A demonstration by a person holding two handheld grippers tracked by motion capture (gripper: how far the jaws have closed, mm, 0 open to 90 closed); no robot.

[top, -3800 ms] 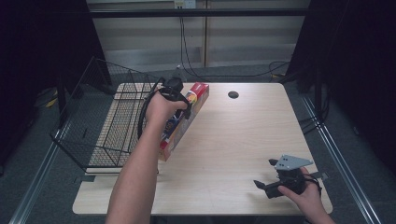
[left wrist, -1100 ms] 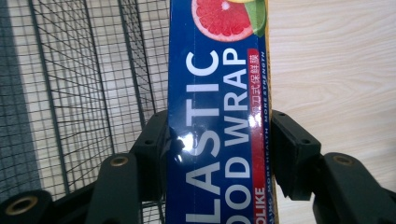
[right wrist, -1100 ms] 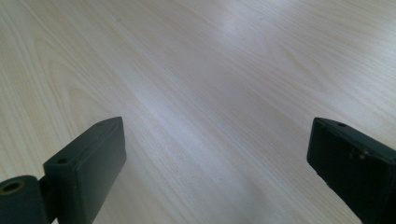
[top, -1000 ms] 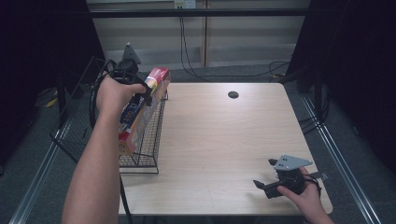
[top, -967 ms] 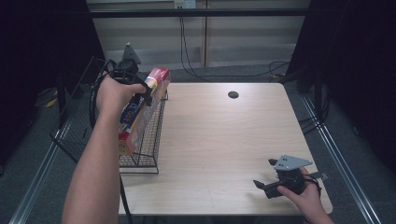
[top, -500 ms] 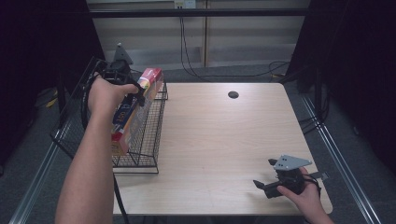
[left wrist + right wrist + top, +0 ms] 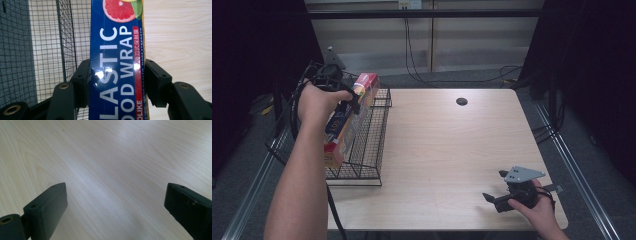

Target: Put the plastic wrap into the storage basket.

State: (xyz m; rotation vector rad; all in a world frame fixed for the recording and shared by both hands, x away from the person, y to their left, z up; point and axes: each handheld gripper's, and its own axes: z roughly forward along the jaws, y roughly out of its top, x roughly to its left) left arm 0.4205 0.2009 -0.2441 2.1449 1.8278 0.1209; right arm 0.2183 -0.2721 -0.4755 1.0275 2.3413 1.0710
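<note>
The left gripper (image 7: 343,97) is clamping the plastic wrap box (image 7: 346,120) across its width, both pads pressed flat on the long sides, and it is holding the box tilted above the wire basket (image 7: 367,150) at the table's (image 7: 452,150) left edge. From the left gripper view, the box (image 7: 116,60) is hanging over the basket's right wall (image 7: 66,45), mesh on one side and bare wood on the other. This looks like the placing step, carrying done and lowering not yet begun. The next move calls for shifting the box fully inside the rim, levelling it, then lowering before letting go. The right gripper (image 7: 504,192) is resting at the near right corner, jaws spread wide over bare wood, holding nothing.
</note>
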